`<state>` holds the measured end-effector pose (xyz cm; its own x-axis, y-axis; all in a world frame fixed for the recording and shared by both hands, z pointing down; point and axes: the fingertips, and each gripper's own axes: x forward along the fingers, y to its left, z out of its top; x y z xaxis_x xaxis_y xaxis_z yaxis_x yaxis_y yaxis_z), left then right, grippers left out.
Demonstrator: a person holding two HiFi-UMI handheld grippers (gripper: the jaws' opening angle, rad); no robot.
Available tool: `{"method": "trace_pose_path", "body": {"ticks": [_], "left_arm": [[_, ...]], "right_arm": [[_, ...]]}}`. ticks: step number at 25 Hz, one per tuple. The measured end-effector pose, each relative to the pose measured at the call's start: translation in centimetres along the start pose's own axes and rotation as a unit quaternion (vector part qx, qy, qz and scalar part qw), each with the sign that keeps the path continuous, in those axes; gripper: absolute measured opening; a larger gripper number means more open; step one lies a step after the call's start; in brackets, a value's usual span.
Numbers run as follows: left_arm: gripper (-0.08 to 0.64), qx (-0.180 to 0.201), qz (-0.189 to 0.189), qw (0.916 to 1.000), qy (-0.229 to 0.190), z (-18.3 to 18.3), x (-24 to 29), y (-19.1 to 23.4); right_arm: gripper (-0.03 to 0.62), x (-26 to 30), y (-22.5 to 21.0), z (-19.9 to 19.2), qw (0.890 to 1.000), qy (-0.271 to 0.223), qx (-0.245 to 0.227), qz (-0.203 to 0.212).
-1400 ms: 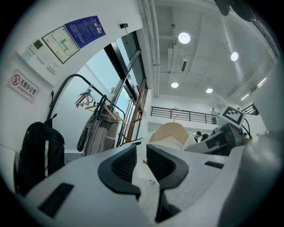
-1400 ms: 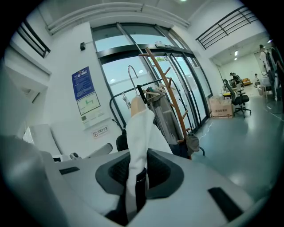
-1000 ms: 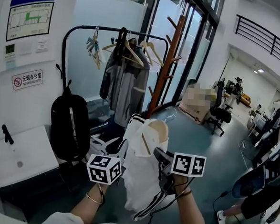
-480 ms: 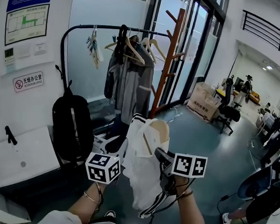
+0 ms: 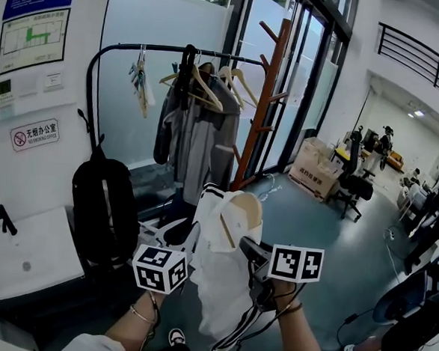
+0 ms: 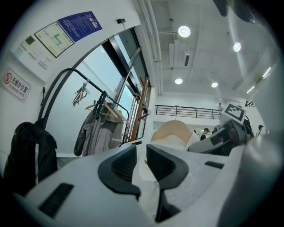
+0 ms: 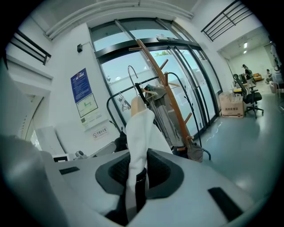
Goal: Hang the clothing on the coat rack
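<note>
The right gripper (image 7: 137, 170) has its jaws nearly closed, pinching a fold of the white garment with black stripes (image 5: 224, 272), which rises straight up out of the pads in the right gripper view. The left gripper (image 6: 141, 163) has its jaws drawn close, and white cloth of the same garment fills the narrow gap between them (it seems to be pinching the cloth there). The garment is draped on a pale wooden hanger (image 5: 245, 206) and is held up in the air between the two grippers, its lower part hanging loose below them. Beyond it, apart from the garment, stands the orange-brown wooden coat rack (image 5: 268, 99) with its angled pegs. Just to the coat rack's left is a black metal clothes rail (image 5: 138, 47) with a grey jacket (image 5: 199, 143) on it. A black backpack (image 5: 100, 215) hangs by the rail's left upright. Compared with a second ago, both grips and the garment's hang look unchanged. In the head view the rail and backpack now sit slightly further left and a touch larger, and a shoe (image 5: 177, 337) has appeared on the floor (image 5: 327, 238) under the left forearm.
</note>
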<state>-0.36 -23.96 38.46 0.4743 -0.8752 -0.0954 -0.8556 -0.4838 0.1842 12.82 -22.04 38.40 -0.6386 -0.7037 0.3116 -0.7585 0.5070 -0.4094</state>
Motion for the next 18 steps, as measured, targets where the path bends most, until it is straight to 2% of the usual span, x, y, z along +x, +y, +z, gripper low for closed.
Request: {"method": "trace_pose_path", "body": {"ticks": [18], "left_arm": [[0.075,-0.009,0.001,0.9996,-0.026,2.2,8.1,5.8]], "right_arm": [[0.072,8.0,-2.4,7.0,1.000,0.001,-0.022,0.014]]}}
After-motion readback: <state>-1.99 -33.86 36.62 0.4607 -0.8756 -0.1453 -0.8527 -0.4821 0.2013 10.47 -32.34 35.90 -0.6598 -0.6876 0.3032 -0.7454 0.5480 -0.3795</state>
